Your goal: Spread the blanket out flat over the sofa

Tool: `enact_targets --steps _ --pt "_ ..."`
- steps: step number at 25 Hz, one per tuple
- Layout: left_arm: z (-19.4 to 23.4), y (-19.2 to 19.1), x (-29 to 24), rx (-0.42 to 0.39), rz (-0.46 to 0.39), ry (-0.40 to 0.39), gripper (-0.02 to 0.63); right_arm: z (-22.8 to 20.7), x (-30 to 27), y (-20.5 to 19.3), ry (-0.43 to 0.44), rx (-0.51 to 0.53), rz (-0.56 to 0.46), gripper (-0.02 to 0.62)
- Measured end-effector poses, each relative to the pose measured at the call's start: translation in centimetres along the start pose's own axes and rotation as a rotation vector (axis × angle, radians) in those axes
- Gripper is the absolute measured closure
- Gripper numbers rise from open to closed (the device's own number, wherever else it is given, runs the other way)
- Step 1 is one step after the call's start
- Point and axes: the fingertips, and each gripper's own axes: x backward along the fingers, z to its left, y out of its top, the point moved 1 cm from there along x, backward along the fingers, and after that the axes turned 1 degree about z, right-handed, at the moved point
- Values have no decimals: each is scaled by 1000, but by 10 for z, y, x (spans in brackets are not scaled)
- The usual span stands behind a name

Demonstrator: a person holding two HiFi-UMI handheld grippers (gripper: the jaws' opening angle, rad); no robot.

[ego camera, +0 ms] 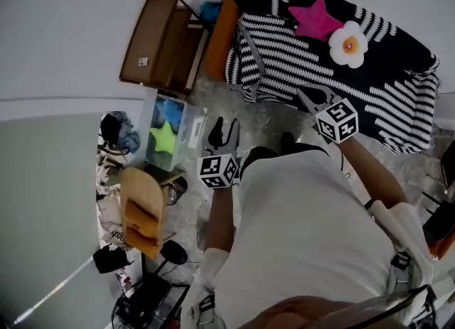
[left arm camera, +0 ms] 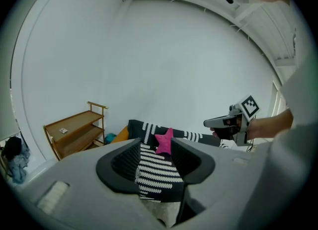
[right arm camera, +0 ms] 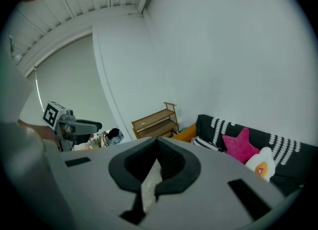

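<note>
The black-and-white striped blanket (ego camera: 306,57) lies over the sofa (ego camera: 222,33) at the upper right, hanging down its front, with one end bunched at the right. On it sit a pink star pillow (ego camera: 315,20) and a white egg pillow (ego camera: 348,44). My left gripper (ego camera: 222,127) hovers open over the floor short of the sofa, holding nothing; the blanket (left arm camera: 154,169) shows between its jaws. My right gripper (ego camera: 311,95) is by the blanket's lower front edge, jaws together and empty. From the right gripper (right arm camera: 158,144), the sofa lies off to the right.
A wooden shelf unit (ego camera: 160,40) stands left of the sofa. A clear box of toys (ego camera: 170,128), a wooden stool (ego camera: 142,210), a pile of clothes (ego camera: 117,132) and black gear (ego camera: 142,299) crowd the floor at my left. Pale floor lies before the sofa.
</note>
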Motion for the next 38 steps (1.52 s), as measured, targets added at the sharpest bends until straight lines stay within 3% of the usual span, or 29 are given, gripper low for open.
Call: enact_targets --steps 9,22,30,38 --pt "34 3 -56 -4 68 -55 417 -30 -38 -2 -62 -67 40 598" --pt "98 -21 -151 -81 192 -236 417 -45 -114 -13 -202 -189 97 598" --pt "120 -74 -210 -94 285 -291 417 -66 -145 -59 -267 -262 162 598" --pt "121 -150 -290 -164 347 -354 417 -98 -179 -125 -322 -308 181 598"
